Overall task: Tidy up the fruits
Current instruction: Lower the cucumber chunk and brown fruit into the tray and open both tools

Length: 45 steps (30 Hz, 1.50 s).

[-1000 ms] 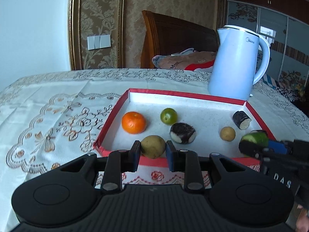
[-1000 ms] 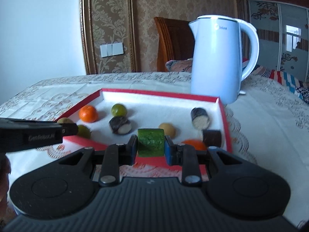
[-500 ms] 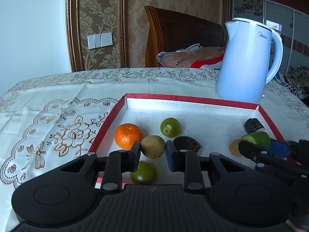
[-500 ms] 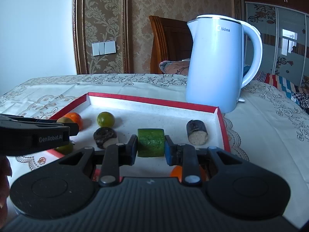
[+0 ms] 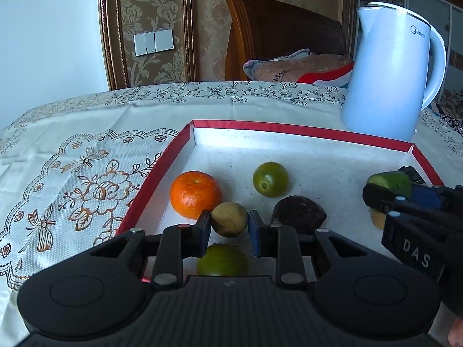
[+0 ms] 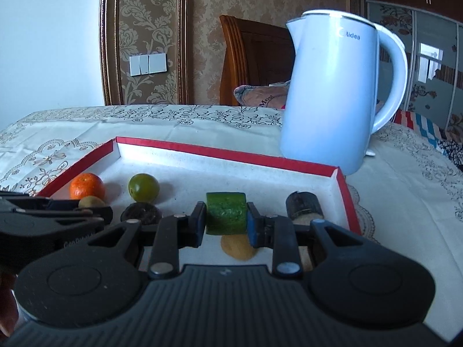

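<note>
Patterned cream cloth on worktop [image 5: 86,133], red-rimmed white tray [image 5: 289,130] on it. Left gripper [image 5: 229,224] clamped on small round brownish-yellow fruit [image 5: 229,219] above tray's near edge: light, firm, rolls; hold across middle. Right gripper [image 6: 226,222] clamped on green cucumber chunk [image 6: 225,217]: slippery skin, hold flat ends.

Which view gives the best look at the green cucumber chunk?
Right wrist: the cucumber chunk sits centred, clamped in the right tool. Left wrist catches only its end at the right edge.

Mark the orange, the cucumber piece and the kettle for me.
orange [image 5: 194,195]: left wrist view, middle of its peel.
cucumber piece [image 6: 226,217]: right wrist view, green skin between the fingers.
kettle [image 6: 327,101]: right wrist view, middle of its body.
</note>
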Each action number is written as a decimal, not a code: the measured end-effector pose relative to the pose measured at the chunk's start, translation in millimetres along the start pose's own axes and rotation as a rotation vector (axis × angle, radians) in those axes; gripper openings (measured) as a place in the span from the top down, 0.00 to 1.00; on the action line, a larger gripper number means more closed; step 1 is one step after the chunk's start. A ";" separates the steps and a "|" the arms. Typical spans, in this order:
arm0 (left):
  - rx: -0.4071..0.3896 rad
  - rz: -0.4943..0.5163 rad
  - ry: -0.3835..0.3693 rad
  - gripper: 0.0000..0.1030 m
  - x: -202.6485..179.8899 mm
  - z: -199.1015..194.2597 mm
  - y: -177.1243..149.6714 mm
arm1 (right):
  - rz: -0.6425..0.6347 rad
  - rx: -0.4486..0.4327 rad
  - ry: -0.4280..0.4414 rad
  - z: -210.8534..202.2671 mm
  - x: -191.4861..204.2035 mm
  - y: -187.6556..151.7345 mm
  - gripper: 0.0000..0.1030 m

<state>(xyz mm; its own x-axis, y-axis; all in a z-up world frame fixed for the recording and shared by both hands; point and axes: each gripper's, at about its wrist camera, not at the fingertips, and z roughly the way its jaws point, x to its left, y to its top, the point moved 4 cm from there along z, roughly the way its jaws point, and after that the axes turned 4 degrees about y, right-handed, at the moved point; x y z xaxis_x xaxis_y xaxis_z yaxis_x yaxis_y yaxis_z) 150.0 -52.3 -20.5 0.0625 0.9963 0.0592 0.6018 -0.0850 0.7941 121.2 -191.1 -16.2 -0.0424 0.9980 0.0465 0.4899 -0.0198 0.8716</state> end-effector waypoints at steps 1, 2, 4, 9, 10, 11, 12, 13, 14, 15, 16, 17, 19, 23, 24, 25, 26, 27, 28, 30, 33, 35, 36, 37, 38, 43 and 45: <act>-0.001 0.001 0.001 0.74 -0.5 0.3 -0.1 | 0.002 0.001 0.001 1.3 -0.2 0.4 0.74; -0.002 0.004 0.002 0.74 -0.8 1.1 0.1 | 0.003 -0.001 0.000 2.0 -0.4 0.8 0.74; -0.002 0.009 0.007 0.74 -2.1 2.4 0.3 | 0.010 -0.008 0.014 1.7 -0.5 2.0 0.74; 0.002 0.003 0.012 0.74 -1.6 5.6 0.9 | 0.008 -0.001 0.020 5.9 1.1 3.8 0.74; 0.001 0.002 0.013 0.74 -1.6 5.5 1.1 | 0.017 0.001 0.025 6.7 0.7 4.2 0.74; -0.001 0.002 0.015 0.74 -1.6 5.8 1.4 | 0.025 0.000 0.032 7.1 0.4 5.2 0.74; -0.002 0.002 0.016 0.74 -1.9 6.1 1.5 | 0.029 0.000 0.040 7.6 0.5 6.2 0.74; -0.003 0.002 0.017 0.74 -2.1 6.5 1.8 | 0.029 0.004 0.049 9.1 1.2 7.1 0.74; -0.004 0.001 0.017 0.74 -1.9 7.0 2.2 | 0.027 0.010 0.052 11.4 2.1 7.4 0.74; -0.004 -0.001 0.016 0.74 -1.5 7.7 2.5 | 0.027 0.021 0.053 14.5 2.5 6.8 0.74; -0.005 -0.003 0.017 0.74 -1.3 9.4 3.7 | 0.028 0.035 0.054 17.6 2.5 5.3 0.74; -0.006 -0.004 0.019 0.74 -1.3 10.3 4.0 | 0.032 0.051 0.053 21.0 1.8 3.7 0.74; -0.009 -0.001 0.026 0.74 -1.7 13.3 5.8 | 0.033 0.051 0.039 22.8 0.1 3.5 0.74; -0.013 -0.001 0.037 0.74 -3.0 16.6 7.4 | 0.052 0.054 0.012 26.5 -6.4 5.1 0.74; -0.013 -0.004 0.038 0.74 -2.7 17.4 7.6 | 0.045 0.058 -0.001 29.1 -7.3 5.2 0.74; -0.013 -0.004 0.037 0.74 -2.4 17.5 7.7 | 0.053 0.058 0.001 31.3 -8.7 6.0 0.74; -0.013 -0.004 0.037 0.74 -2.4 17.7 7.8 | 0.066 0.059 0.005 32.2 -9.9 7.2 0.74; -0.014 -0.005 0.038 0.74 -2.3 18.1 7.7 | 0.067 0.060 0.006 32.3 -10.0 7.6 0.74; -0.015 -0.007 0.038 0.74 -2.2 18.3 7.6 | 0.061 0.060 0.004 31.9 -8.8 7.5 0.74; -0.017 -0.010 0.036 0.74 -1.3 18.6 6.9 | 0.061 0.063 0.015 30.9 -7.4 6.4 0.74; -0.009 -0.033 0.024 0.74 1.9 18.6 6.5 | 0.066 0.069 0.031 29.7 -6.1 5.8 0.74; -0.007 -0.045 0.022 0.74 3.7 18.2 6.5 | 0.072 0.069 0.032 30.0 -6.9 5.2 0.74; -0.007 -0.045 0.026 0.74 3.9 18.2 6.5 | 0.072 0.069 0.032 29.9 -6.9 5.1 0.74; -0.009 -0.042 0.027 0.74 3.7 18.2 6.4 | 0.072 0.068 0.030 29.9 -6.6 4.8 0.74; -0.010 -0.039 0.028 0.74 3.5 18.2 6.4 | 0.072 0.067 0.027 29.9 -6.1 4.6 0.74; -0.009 -0.037 0.023 0.74 4.8 17.9 5.3 | 0.081 0.066 0.025 27.8 -6.7 3.0 0.72; -0.008 -0.036 0.026 0.73 4.5 17.4 4.9 | 0.085 0.069 0.022 27.4 -7.1 1.7 0.72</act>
<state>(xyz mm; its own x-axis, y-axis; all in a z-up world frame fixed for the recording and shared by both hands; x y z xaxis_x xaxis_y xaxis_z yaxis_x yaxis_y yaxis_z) 167.1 -48.4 -26.8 0.0201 0.9987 0.0465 0.5967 -0.0493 0.8010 146.1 -196.6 -28.4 -0.0170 0.9914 0.1299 0.5512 -0.0990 0.8285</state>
